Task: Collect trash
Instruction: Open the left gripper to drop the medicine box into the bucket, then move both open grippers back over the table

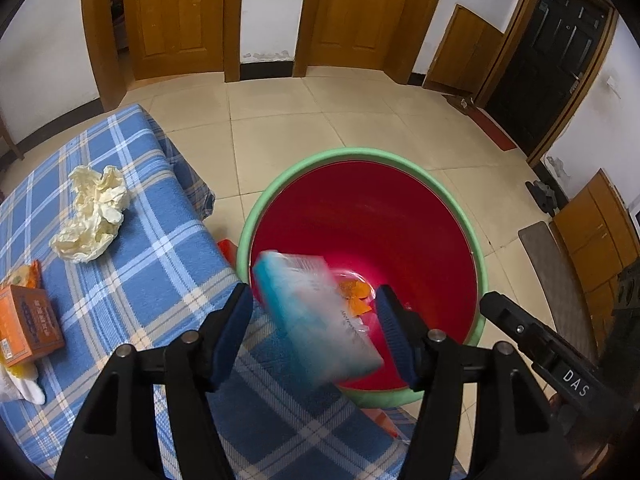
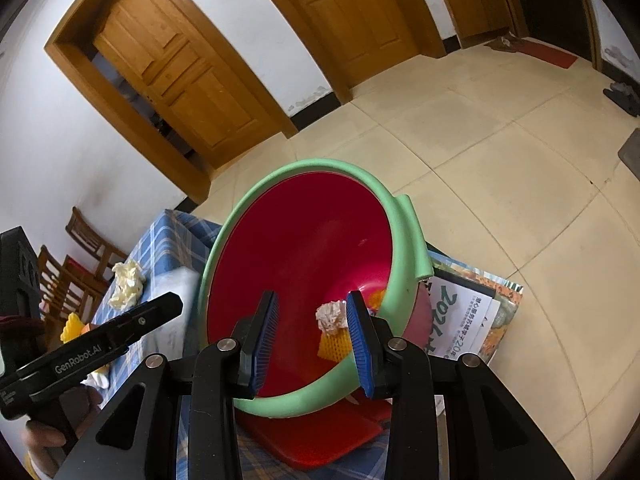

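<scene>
Teal packet (image 1: 316,316), blurred, sits between the left gripper (image 1: 316,320) pads, which stand wide and clear of it (apparently dropping). Right gripper (image 2: 312,340) is narrow, empty. Keep both over the bin (image 1: 464,216); tissue (image 1: 94,216) waits at ten o'clock.

The table (image 1: 132,264), covered with a blue plaid cloth, carries a crumpled cream paper wad (image 1: 94,214), an orange box (image 1: 30,324) near its left edge and a yellow item beside it. The tiled floor (image 1: 304,120) carries a red mat (image 1: 490,128) and a grey mat (image 1: 554,280).
</scene>
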Demonstrator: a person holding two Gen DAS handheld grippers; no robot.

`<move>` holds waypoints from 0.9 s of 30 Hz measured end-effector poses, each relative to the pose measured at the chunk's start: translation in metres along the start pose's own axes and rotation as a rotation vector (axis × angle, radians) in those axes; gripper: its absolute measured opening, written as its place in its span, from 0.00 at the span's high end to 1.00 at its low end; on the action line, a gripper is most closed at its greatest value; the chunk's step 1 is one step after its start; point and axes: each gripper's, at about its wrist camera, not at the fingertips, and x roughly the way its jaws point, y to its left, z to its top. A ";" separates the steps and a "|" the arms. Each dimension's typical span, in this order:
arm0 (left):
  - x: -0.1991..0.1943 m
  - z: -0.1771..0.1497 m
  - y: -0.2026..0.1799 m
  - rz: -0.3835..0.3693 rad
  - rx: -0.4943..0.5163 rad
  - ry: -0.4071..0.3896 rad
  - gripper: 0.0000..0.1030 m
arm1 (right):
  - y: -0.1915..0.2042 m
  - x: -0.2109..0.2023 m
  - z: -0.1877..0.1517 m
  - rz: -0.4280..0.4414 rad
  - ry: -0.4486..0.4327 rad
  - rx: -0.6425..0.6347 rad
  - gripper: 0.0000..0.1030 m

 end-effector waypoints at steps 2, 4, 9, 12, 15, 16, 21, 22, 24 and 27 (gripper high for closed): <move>-0.001 0.000 0.001 -0.001 -0.012 0.001 0.38 | 0.000 0.000 0.000 0.001 0.000 0.001 0.65; -0.003 0.000 0.002 -0.003 -0.017 -0.003 0.38 | 0.000 -0.001 0.000 0.003 -0.001 0.000 0.65; -0.013 -0.002 0.004 -0.005 -0.021 -0.026 0.38 | 0.002 -0.002 -0.001 0.007 -0.003 -0.003 0.65; -0.020 -0.004 0.007 -0.004 -0.024 -0.037 0.38 | 0.003 -0.004 -0.002 0.010 -0.003 -0.004 0.65; -0.027 -0.006 0.012 -0.008 -0.038 -0.047 0.38 | 0.004 -0.005 -0.003 0.014 -0.002 -0.007 0.65; -0.030 -0.007 0.014 -0.008 -0.043 -0.051 0.38 | 0.005 -0.006 -0.004 0.017 -0.002 -0.007 0.65; -0.044 -0.012 0.021 0.000 -0.071 -0.074 0.38 | 0.013 -0.011 -0.007 0.028 -0.007 -0.018 0.65; -0.046 -0.013 0.023 0.001 -0.076 -0.078 0.38 | 0.014 -0.012 -0.007 0.030 -0.008 -0.021 0.65; -0.052 -0.015 0.028 0.006 -0.089 -0.088 0.38 | 0.018 -0.015 -0.008 0.035 -0.012 -0.031 0.65; -0.061 -0.020 0.036 0.013 -0.110 -0.103 0.38 | 0.024 -0.018 -0.010 0.041 -0.014 -0.043 0.65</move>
